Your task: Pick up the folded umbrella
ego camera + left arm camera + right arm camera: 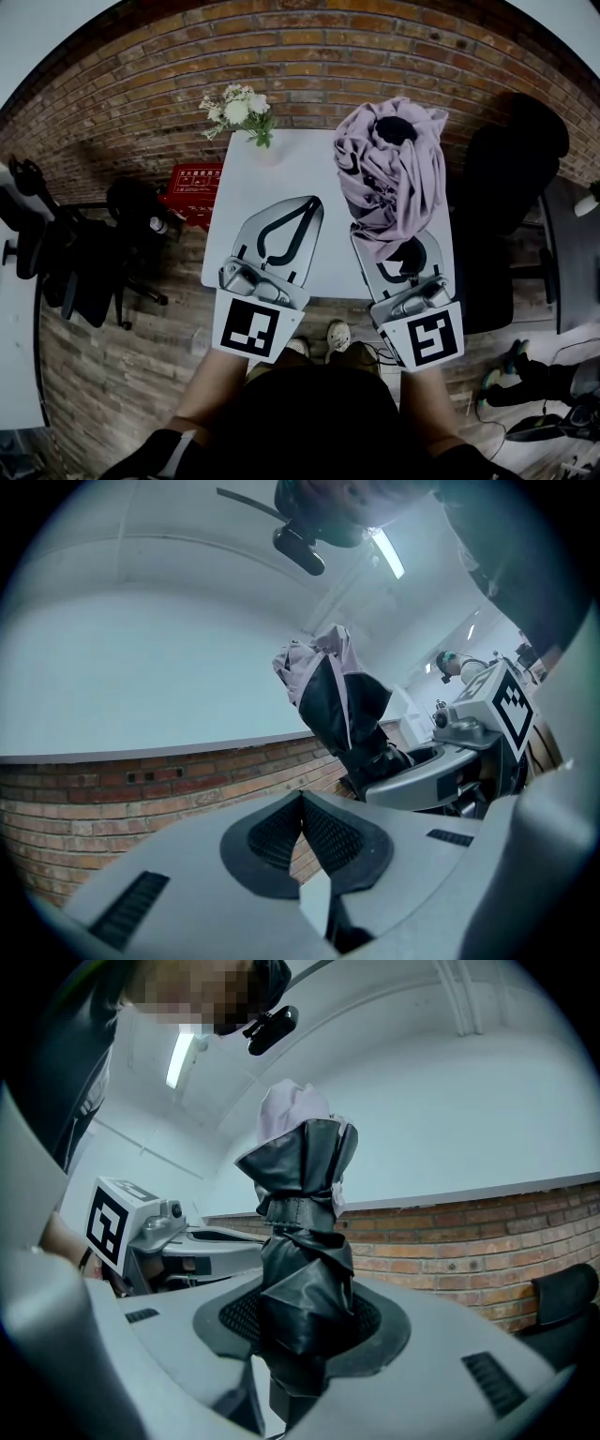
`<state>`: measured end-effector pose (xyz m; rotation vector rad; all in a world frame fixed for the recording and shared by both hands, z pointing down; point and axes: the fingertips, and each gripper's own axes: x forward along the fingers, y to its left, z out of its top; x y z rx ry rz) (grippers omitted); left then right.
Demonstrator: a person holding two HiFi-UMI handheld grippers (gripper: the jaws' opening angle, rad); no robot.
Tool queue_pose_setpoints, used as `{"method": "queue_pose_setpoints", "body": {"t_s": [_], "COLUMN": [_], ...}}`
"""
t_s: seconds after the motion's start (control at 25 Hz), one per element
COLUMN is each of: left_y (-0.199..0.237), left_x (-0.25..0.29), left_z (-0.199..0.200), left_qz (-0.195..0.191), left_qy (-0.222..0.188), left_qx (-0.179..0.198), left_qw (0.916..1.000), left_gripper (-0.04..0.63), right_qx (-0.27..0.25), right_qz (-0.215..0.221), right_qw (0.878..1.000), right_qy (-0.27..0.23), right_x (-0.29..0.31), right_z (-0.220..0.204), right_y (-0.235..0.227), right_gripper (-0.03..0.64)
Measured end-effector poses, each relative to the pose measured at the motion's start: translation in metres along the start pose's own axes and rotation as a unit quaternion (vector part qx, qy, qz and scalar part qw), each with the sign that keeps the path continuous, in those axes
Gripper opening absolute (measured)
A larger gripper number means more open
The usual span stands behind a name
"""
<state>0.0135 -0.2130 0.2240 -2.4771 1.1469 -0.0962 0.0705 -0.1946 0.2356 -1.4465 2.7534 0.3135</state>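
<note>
Showing crumpled lilac cloth, black lining and a black strap wrapped round it, the folded umbrella [302, 1241] is clamped at its near end by the right gripper [300, 1327] along the table's [281, 178] right edge, while the left gripper [302, 803] is closed on nothing.

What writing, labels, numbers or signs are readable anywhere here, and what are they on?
Red box: white characters, too small and blurred to read.
Left marker cube, right marker cube: black-and-white square patterns, no words.
Folded umbrella: no print visible.
No text here can be quoted.
</note>
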Motion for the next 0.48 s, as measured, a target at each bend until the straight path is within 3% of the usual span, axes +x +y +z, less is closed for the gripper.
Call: {"method": "queue_pose_setpoints", "body": {"t_s": [0.48], "left_y": [-0.0004], "left_x": [0.0011], "left_z": [-0.0031], "left_qz": [-0.004], "left_qy": [0.003], "left_qx": [0.0], "left_qw": [1.0], "left_gripper": [0.012], "right_qx": [-0.001], "right_qz": [-0.005], "right_qw": [1.0], "right_qy": [0.0], "right_x": [0.0009], "right_z": [-0.0017], "right_y": [-0.0015], "right_gripper": [0.184]}}
